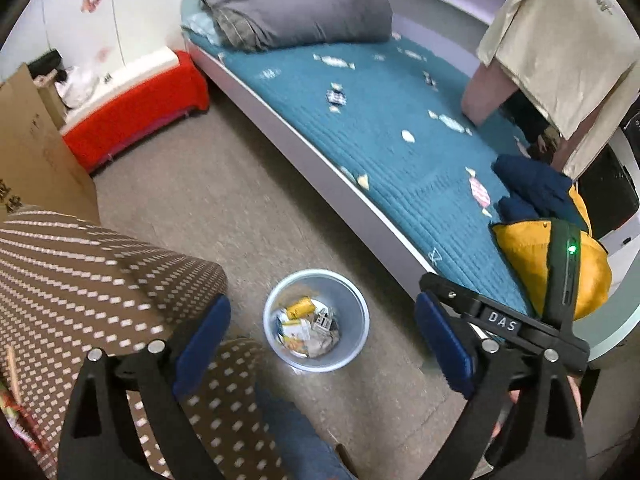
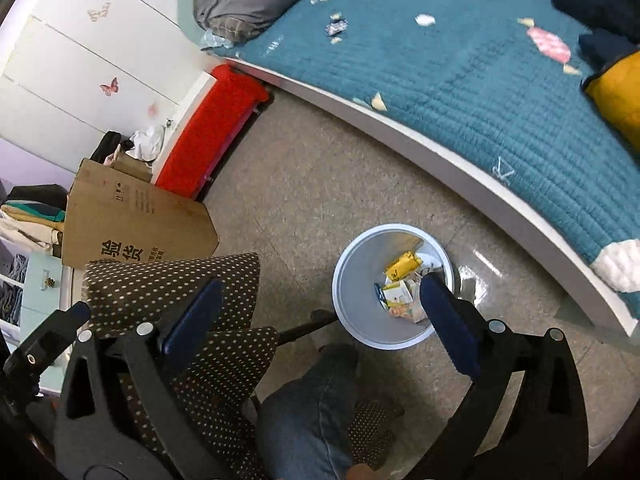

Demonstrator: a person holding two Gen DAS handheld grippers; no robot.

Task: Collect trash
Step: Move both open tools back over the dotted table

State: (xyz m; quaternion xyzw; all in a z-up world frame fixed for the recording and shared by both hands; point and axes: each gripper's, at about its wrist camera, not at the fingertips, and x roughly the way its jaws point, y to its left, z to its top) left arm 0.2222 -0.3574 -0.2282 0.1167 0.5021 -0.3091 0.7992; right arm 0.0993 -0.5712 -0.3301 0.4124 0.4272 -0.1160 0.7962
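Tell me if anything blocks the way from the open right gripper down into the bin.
Nothing visible does. The right gripper hangs open and empty above the floor, and the bin stands uncovered below it, partly filled with trash. The dotted chair is off to the left, clear of the bin.

Teal quilt (image 1: 400,160) with candy print, grey duvet (image 1: 296,12), red bench (image 1: 136,116), brown white-dotted chair (image 1: 80,272), pale blue bin (image 1: 352,312), yellow cushion (image 1: 524,256).
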